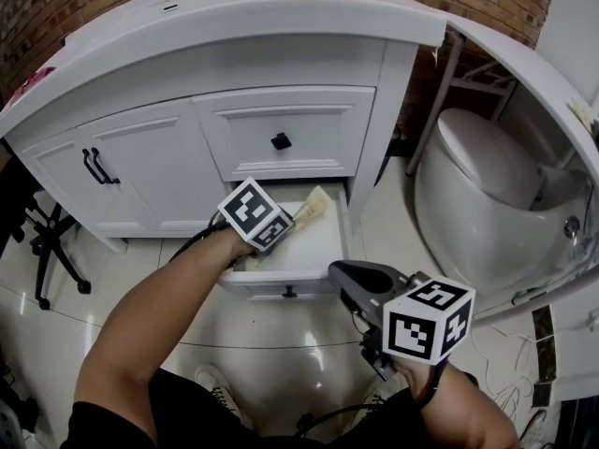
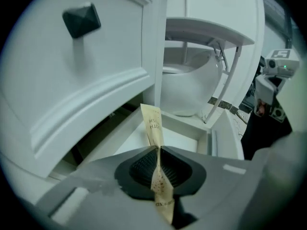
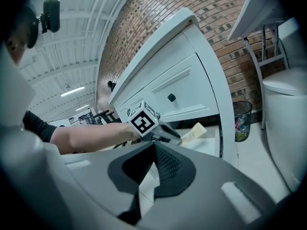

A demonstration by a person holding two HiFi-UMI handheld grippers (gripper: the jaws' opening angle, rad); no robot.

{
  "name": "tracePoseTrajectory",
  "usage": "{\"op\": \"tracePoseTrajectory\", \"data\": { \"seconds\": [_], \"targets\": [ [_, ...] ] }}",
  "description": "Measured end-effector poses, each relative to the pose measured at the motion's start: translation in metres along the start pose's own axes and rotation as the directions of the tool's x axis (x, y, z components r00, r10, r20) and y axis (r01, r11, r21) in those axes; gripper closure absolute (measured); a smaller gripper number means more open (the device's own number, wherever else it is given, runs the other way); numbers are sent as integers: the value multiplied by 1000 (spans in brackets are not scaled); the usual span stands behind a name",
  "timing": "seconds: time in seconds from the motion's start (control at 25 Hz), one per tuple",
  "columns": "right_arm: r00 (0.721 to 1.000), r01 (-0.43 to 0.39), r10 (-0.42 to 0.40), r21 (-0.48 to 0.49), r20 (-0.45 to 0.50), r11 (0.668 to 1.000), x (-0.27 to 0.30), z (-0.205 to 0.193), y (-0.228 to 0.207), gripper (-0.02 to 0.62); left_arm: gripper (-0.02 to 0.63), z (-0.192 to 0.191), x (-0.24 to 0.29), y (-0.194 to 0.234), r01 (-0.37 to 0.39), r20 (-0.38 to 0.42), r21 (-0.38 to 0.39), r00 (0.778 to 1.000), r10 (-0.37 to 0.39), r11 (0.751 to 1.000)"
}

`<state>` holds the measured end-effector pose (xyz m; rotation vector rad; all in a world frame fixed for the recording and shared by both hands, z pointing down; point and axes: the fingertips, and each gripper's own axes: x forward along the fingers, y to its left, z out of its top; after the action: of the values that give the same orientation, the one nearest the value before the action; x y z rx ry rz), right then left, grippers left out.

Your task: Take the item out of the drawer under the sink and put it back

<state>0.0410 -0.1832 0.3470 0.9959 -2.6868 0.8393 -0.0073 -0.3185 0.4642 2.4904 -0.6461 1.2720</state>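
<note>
The bottom drawer (image 1: 281, 283) under the sink stands pulled out. A thin yellowish paper packet (image 1: 312, 206) with print on it is pinched in my left gripper (image 1: 292, 218), just above the drawer's back right part. In the left gripper view the packet (image 2: 152, 123) stands upright between the pressed pads, over the white inside of the drawer (image 2: 192, 124), and my left gripper (image 2: 158, 150) is shut on it. My right gripper (image 1: 342, 274) hangs in front of the drawer, shut with nothing in it. The right gripper view shows its closed jaws (image 3: 153, 145), the left gripper (image 3: 165, 133) and the packet (image 3: 193, 131).
Above the open drawer is a shut drawer with a black knob (image 1: 281, 141). Cabinet doors with black handles (image 1: 94, 166) lie to the left. A white toilet (image 1: 487, 195) stands close on the right, and a waste bin (image 3: 242, 119) by the brick wall. Chair legs (image 1: 47, 241) stand far left.
</note>
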Motion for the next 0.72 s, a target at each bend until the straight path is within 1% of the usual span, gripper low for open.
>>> {"op": "tracePoseTrajectory", "data": {
  "seconds": [0.08, 0.16, 0.28, 0.36, 0.48, 0.6, 0.72],
  "targets": [
    [1000, -8, 8, -11, -5, 1000, 0, -1, 4, 591, 572, 11, -24, -1, -30, 70, 13, 997, 29, 999],
    [1000, -17, 17, -20, -5, 1000, 0, -1, 9, 590, 572, 17, -49, -4, -53, 137, 14, 989, 51, 998],
    [1000, -13, 13, -24, 3, 1000, -2, -1, 11, 591, 572, 15, -84, -7, -79, 229, -24, 970, 82, 997],
    [1000, -6, 6, -20, 11, 1000, -5, -1, 10, 591, 572, 10, -106, -12, -84, 289, -73, 952, 101, 994],
    [998, 10, -10, -8, 57, 1000, -13, 7, 5, 591, 572, 9, -140, -24, -71, 387, -133, 914, 118, 989],
    [995, 28, -28, 2, 100, 1000, -17, 16, 1, 591, 572, 9, -171, -40, -64, 459, -146, 880, 125, 987],
    [995, 30, -29, 1, 99, 1000, -15, 17, 3, 591, 572, 4, -195, -54, -62, 506, -152, 853, 131, 986]
  ]
}}
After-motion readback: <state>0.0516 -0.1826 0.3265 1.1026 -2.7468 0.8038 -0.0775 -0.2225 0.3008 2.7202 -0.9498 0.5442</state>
